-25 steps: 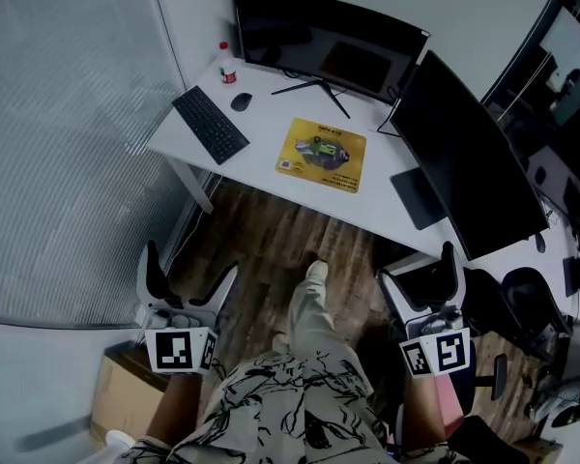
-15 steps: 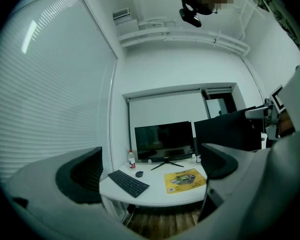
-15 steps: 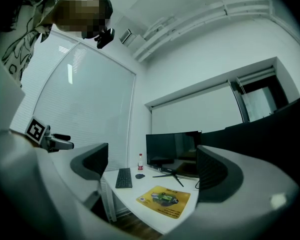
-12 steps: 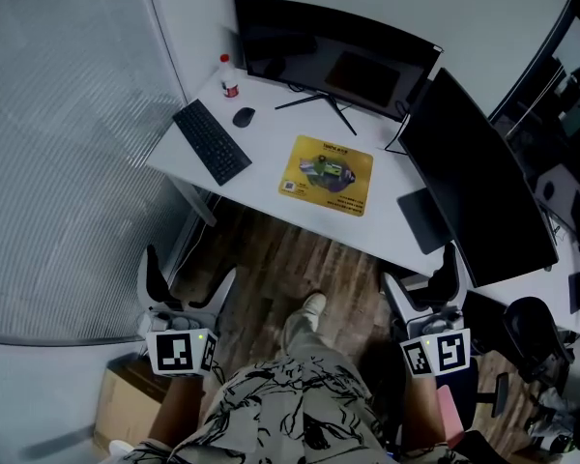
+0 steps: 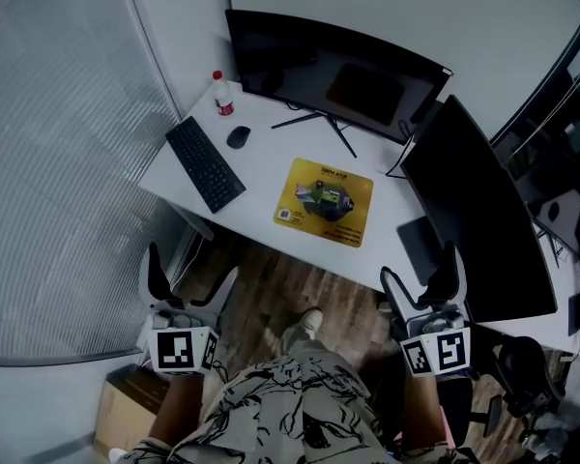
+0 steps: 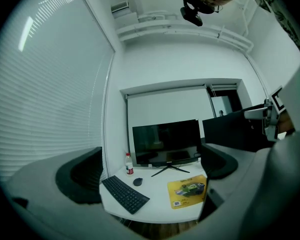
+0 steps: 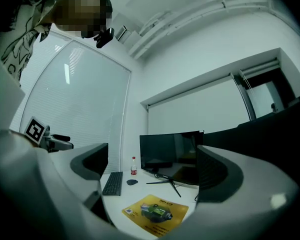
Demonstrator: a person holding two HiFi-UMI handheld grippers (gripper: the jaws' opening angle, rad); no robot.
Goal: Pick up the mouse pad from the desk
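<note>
Head view shows the left tongs (image 5: 189, 275) and right tongs (image 5: 420, 271) released and empty, with the yellow mouse pad (image 5: 324, 201) flat on the surface (image 5: 261, 174) well ahead of both; being thin, it may skid away from a closing jaw instead of lifting.

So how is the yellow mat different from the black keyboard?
The yellow rectangular mouse pad is bright with a printed picture; the long black keyboard is dark with rows of keys. The mouse pad is squarish, the keyboard narrow. The mouse pad lies mid-desk, the keyboard near the left edge. Both lie flat on the white desk.
</note>
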